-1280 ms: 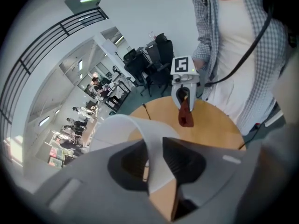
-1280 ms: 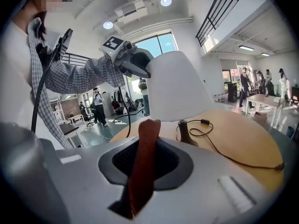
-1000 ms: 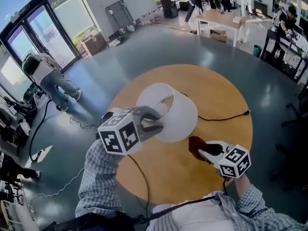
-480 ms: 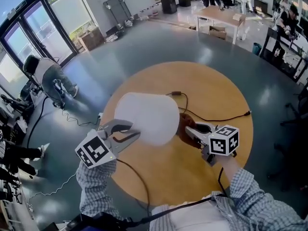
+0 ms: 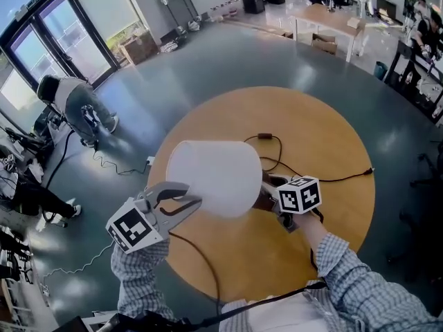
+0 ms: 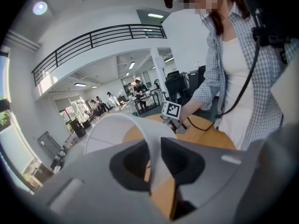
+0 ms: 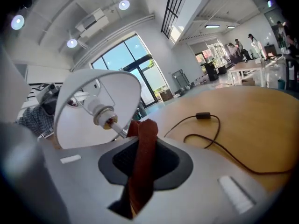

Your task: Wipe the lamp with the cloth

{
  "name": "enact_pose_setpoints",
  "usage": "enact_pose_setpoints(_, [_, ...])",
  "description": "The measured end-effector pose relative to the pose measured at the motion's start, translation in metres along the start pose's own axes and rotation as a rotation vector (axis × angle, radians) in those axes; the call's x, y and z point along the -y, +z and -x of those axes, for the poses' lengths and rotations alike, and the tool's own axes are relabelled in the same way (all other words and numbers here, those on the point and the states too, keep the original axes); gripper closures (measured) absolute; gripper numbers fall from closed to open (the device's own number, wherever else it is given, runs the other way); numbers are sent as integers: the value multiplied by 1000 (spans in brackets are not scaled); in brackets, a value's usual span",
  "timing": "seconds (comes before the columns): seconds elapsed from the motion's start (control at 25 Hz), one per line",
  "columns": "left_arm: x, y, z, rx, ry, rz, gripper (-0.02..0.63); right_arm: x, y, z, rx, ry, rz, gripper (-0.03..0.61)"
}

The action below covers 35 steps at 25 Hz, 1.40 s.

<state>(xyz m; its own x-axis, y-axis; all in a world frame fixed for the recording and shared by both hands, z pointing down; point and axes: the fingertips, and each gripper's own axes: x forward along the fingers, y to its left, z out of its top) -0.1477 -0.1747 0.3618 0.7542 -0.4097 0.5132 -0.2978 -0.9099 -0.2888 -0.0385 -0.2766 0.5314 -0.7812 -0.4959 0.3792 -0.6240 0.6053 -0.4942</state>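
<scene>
The white lamp shade (image 5: 211, 175) lies tipped on its side above the round wooden table (image 5: 325, 144). My left gripper (image 5: 185, 203) is shut on the shade's rim (image 6: 150, 148), which runs up between the jaws of that gripper (image 6: 155, 161). My right gripper (image 5: 268, 194) is shut on a reddish-brown cloth (image 7: 142, 157), a strip that stands up between the jaws of this gripper (image 7: 142, 164). The cloth (image 5: 261, 198) is at the shade's right end. The right gripper view looks into the open shade (image 7: 88, 129) at the bulb socket (image 7: 100, 113); the lamp's base is hidden.
A black cord (image 5: 332, 179) with an inline switch (image 5: 264, 136) trails over the table's right half. A person (image 5: 69, 99) stands on the floor at the far left by cables. Tables and people (image 5: 332, 16) are far back. My marker cubes (image 5: 130, 229) (image 5: 299, 194) flank the shade.
The shade has rolled from open end up onto its side, and the left gripper swung left and down with it. The right gripper carried the cloth left and up to the shade.
</scene>
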Motion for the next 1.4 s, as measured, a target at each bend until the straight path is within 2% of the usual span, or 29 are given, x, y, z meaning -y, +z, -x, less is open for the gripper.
enact_pose_setpoints(0.16, [-10,0,6,6,7,28,538,51,-20,2,-82,-103,-36,510])
enact_pose_setpoints(0.28, [-12,-3,9,8,10,47,538,88,-35,14,-104,-173,-87,510])
enact_pose_setpoints(0.44, [-9,-2,7,9,14,45,537,106,-38,26,-96,-190,-106,511])
enact_pose_setpoints(0.56, [-14,5,6,1,14,35,535,76,-14,21,-46,-105,-102,511])
enact_pose_setpoints(0.88, [-14,6,2,0,11,-2,532,-47,44,15,148,268,-101,510])
enact_pose_setpoints(0.96, [-17,12,3,-10,4,-10,532,-55,52,15,166,291,-102,511])
enact_pose_setpoints(1.04, [-17,15,3,-19,-3,-22,531,-44,46,11,145,245,-108,510])
enact_pose_setpoints(1.2, [-12,20,-2,-27,-10,-51,531,5,5,9,54,101,-153,511])
enact_pose_setpoints(1.32, [-11,21,-7,-33,-8,-75,531,39,-26,15,-39,-25,-120,511])
enact_pose_setpoints(1.4, [-13,23,-8,-38,-6,-85,529,52,-38,25,-58,-76,-122,511])
